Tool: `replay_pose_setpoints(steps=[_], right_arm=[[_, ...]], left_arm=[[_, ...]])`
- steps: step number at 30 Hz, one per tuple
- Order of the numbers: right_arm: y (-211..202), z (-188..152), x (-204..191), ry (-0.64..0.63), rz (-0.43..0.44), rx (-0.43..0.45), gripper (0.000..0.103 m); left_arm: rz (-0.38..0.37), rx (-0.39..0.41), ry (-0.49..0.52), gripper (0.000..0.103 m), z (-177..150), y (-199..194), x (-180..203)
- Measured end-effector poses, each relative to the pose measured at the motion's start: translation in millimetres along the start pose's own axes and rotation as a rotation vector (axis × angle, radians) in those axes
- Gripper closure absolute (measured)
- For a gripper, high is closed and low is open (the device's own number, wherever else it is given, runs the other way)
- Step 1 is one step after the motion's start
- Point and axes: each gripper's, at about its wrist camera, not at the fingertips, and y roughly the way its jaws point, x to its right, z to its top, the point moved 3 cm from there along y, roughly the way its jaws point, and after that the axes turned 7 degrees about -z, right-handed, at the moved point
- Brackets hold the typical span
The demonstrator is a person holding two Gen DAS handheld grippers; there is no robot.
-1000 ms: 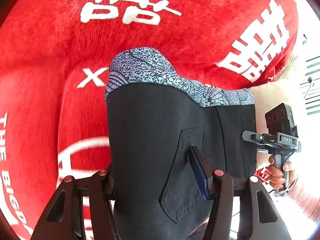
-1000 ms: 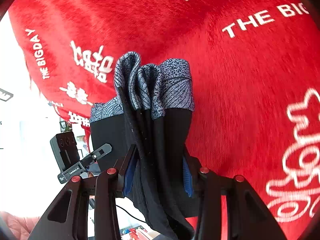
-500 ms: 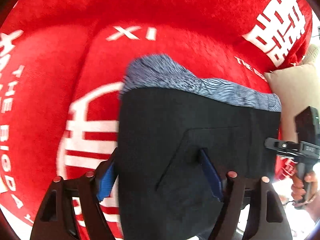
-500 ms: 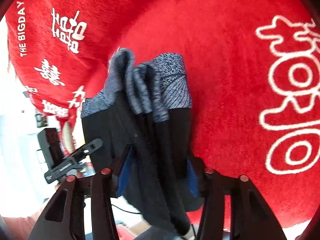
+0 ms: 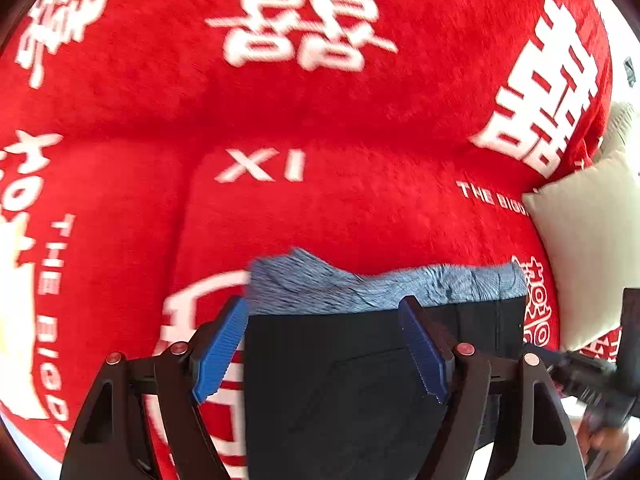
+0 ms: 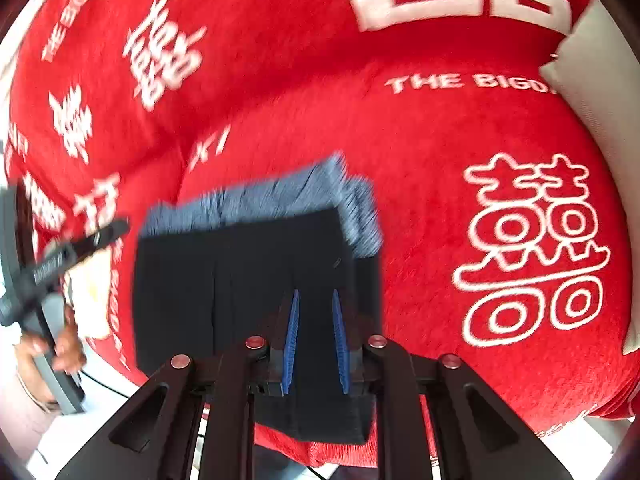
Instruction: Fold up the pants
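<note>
The folded black pants point(image 5: 344, 376) lay flat on the red blanket point(image 5: 320, 208), their blue patterned waistband point(image 5: 384, 284) pointing away from the fingers and their longer side running across, from one gripper to the other. A cream cushion point(image 5: 588, 264) stood near, past the right edge of the pants. The left gripper point(image 5: 326, 354) was released, its blue pads point(image 5: 218, 354) spread wide above the cloth. The right gripper point(image 6: 316, 340) had just been closing; its narrow jaws hung over the pants' right part, and whether they pinched cloth I cannot tell.
</note>
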Motion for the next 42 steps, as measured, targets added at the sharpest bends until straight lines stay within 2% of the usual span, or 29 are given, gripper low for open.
replay_pose_setpoints(steps=[2,4,8,12,15,16,17,19,21,25,26,28,30,33,35,37,42], right_arm=[[15,-14,0,-0.028,-0.031,-0.036,0.084],[22,-19,3,-0.036,-0.055,-0.026,0.085],[26,-15,11,-0.046,-0.048,-0.012,0.088],[28,-10,8,-0.06,-0.051,-0.016,0.088],[19,-14,1,-0.03,-0.044,-0.032,0.08],[15,-16,-1,-0.019,-0.044,-0.037,0.07],[11,-19,-2,-0.009,-0.045,-0.04,0.054],[1,-27,-2,0.016,-0.047,-0.038,0.044],[-8,-37,-5,0.027,-0.046,-0.042,0.043],[-19,-54,-13,0.05,-0.068,-0.065,0.034],[-22,-58,-15,0.055,-0.067,-0.068,0.031],[-29,-65,-21,0.055,-0.077,-0.072,0.024],[-36,-70,-29,0.049,-0.086,-0.067,0.023],[-49,-74,-40,0.029,-0.13,-0.045,0.013],[-58,-75,-47,0.01,-0.167,-0.018,0.0],[-67,-75,-52,0.0,-0.198,0.004,0.0],[-77,-76,-57,0.016,-0.218,-0.033,0.0]], left_arm=[[0.033,-0.032,0.023,0.024,-11,19,1],[0.073,-0.063,0.049,0.024,-21,36,-4],[0.035,-0.06,0.027,0.024,-24,44,-14],[0.059,-0.069,0.018,0.024,-24,39,-13],[0.087,-0.087,-0.015,0.024,-27,25,-15],[0.093,-0.09,-0.019,0.024,-30,19,-15],[0.105,-0.091,-0.018,0.022,-34,13,-15],[0.126,-0.097,-0.007,0.015,-43,1,-12],[0.141,-0.108,0.003,0.008,-52,-12,-8],[0.152,-0.135,0.008,0.008,-70,-30,7],[0.155,-0.141,0.011,0.0,-73,-33,10],[0.177,-0.149,0.025,0.0,-81,-41,17],[0.181,-0.169,0.032,0.0,-87,-47,23],[0.203,-0.181,0.044,0.0,-94,-59,31],[0.215,-0.181,0.059,0.0,-96,-67,37],[0.23,-0.172,0.077,0.0,-98,-76,44],[0.24,-0.157,0.091,0.0,-99,-95,52]])
